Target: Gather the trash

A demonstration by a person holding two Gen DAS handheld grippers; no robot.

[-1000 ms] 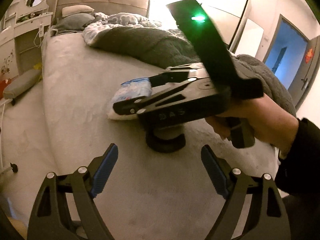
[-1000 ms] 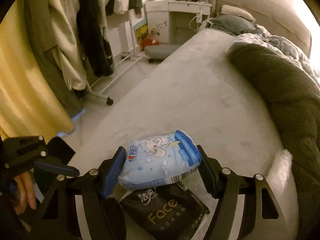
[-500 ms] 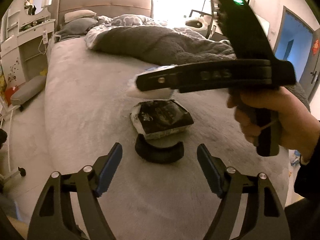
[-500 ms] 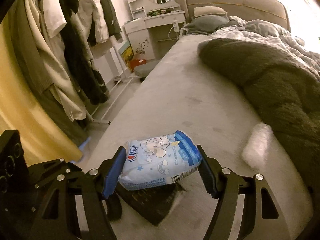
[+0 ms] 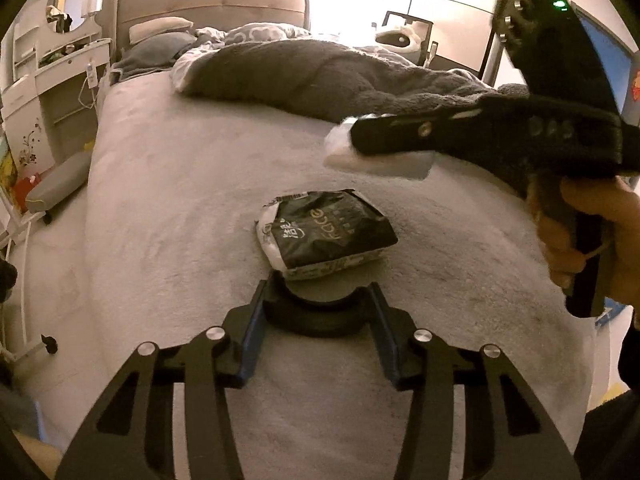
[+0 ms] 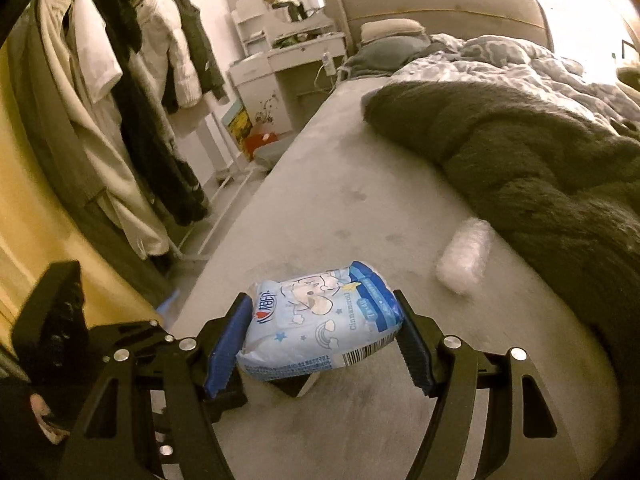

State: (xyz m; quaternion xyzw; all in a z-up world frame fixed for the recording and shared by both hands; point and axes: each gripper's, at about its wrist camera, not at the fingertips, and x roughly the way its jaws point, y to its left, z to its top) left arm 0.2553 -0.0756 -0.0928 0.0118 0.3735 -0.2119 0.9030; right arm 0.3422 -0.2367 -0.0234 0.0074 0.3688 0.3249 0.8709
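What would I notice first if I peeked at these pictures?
Probably the blue tissue pack pinched in the right gripper, lifted above the bed. Next, the black tissue pack lying on the bed, with the left gripper just closing around a black ring in front of it.

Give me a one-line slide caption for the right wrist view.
Right gripper shut on blue tissue pack above grey bed.

The bed sheet (image 5: 168, 208) lay bare left of the black pack (image 5: 326, 234). The grey blanket (image 5: 320, 76) walled off the far side, and the right gripper (image 5: 360, 148) hung above the pack.
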